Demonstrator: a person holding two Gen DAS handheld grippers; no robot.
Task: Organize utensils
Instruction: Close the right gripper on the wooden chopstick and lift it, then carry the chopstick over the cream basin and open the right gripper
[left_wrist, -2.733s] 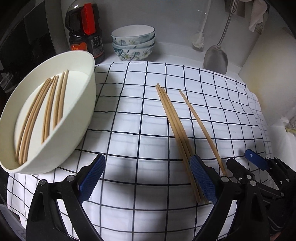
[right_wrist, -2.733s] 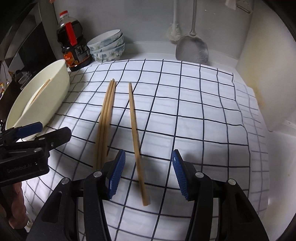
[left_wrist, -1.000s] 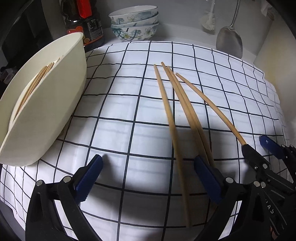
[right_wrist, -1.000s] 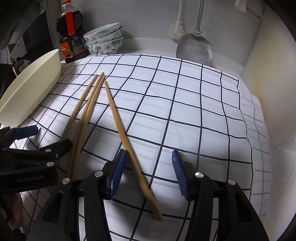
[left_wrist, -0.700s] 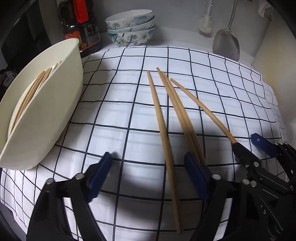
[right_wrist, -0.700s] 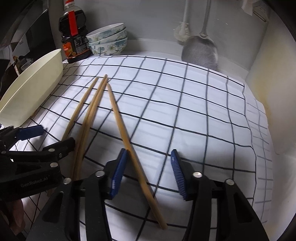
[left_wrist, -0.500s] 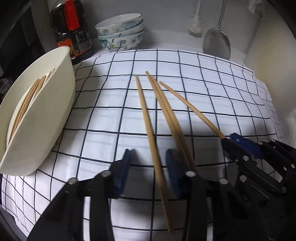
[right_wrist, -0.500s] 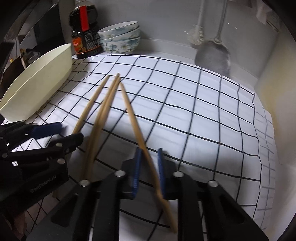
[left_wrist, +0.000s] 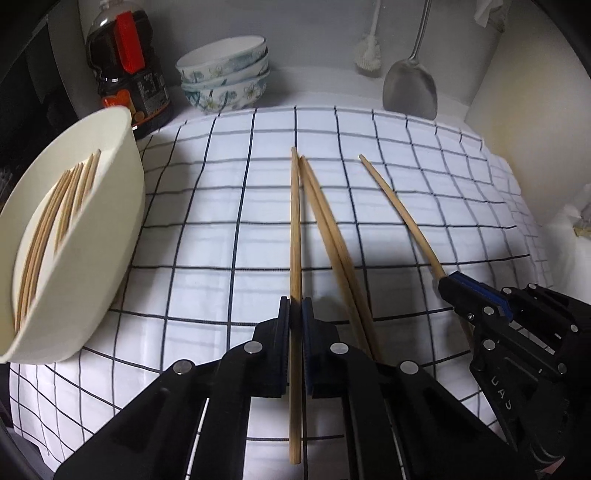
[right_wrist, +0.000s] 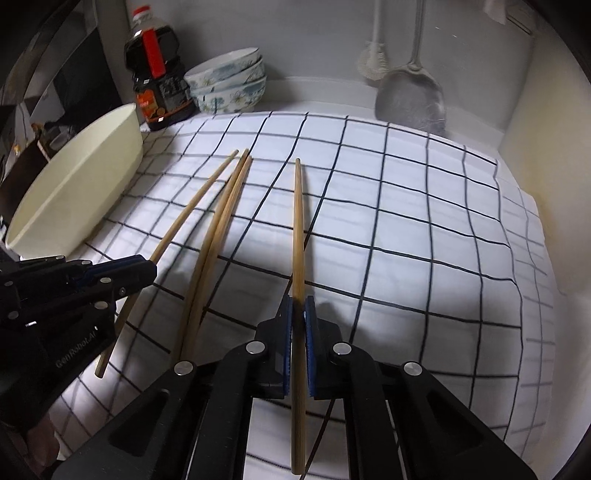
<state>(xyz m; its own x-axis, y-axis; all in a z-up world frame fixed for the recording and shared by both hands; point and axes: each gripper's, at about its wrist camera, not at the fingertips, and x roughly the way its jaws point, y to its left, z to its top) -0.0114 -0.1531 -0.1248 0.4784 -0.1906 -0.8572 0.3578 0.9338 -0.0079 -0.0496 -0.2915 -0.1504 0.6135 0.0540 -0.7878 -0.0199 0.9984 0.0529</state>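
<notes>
Both grippers are clamping single chopsticks lengthwise, left gripper (left_wrist: 295, 314) on chopstick (left_wrist: 295, 229), right gripper (right_wrist: 298, 310) on another (right_wrist: 297, 221), seemingly lifted; cream bowl (left_wrist: 122, 206) is lying left, nearer the left gripper.

A white cloth (left_wrist: 207, 236) crossed by a black grid is lying under tan wooden chopsticks (left_wrist: 332, 236). A cream bowl (left_wrist: 110, 229) is showing more tan sticks (left_wrist: 55, 221) inside. The left gripper (left_wrist: 295, 310) and right gripper (right_wrist: 298, 306) are showing black frames with blue pads (right_wrist: 309, 332). A dark bottle (left_wrist: 129, 74) is wearing a red cap strip and an orange label, beside white bowls (left_wrist: 225, 74) carrying a blue-green floral pattern. A silver spatula (left_wrist: 410, 88) is hanging against the grey wall (left_wrist: 314, 33).
</notes>
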